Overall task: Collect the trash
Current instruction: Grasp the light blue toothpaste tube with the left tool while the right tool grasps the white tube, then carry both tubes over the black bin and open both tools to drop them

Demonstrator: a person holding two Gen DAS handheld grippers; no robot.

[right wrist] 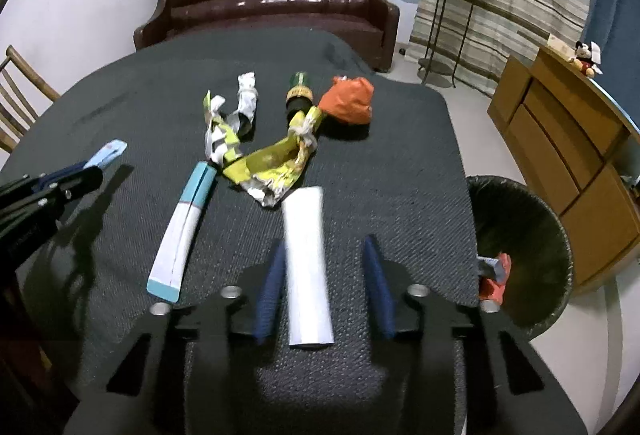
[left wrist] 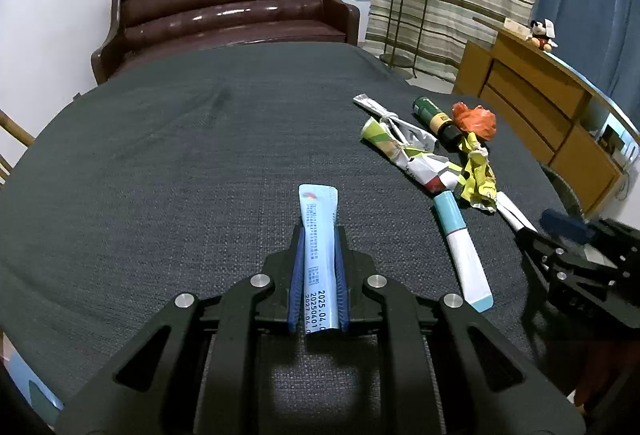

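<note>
My left gripper (left wrist: 319, 235) is shut on a light blue stick sachet (left wrist: 318, 255) with printed dates, which pokes forward over the dark tablecloth (left wrist: 160, 175). In the right wrist view my right gripper (right wrist: 325, 241) straddles a white sachet (right wrist: 306, 259) lying on the cloth. Its left pad is at the sachet's edge and its right pad stands clear, so it is open. Ahead lie a white-and-teal sachet (right wrist: 184, 227), a crumpled yellow wrapper (right wrist: 272, 167), a knotted green-white wrapper (right wrist: 224, 131), a small green bottle (right wrist: 299, 95) and an orange plastic bag (right wrist: 350, 101).
A bin with a black liner (right wrist: 520, 235) stands off the table's right edge, with red trash (right wrist: 494, 271) inside. A brown sofa (left wrist: 236, 11) stands behind the table, a wooden cabinet (left wrist: 540, 103) to the right and a wooden chair (right wrist: 16, 95) to the left.
</note>
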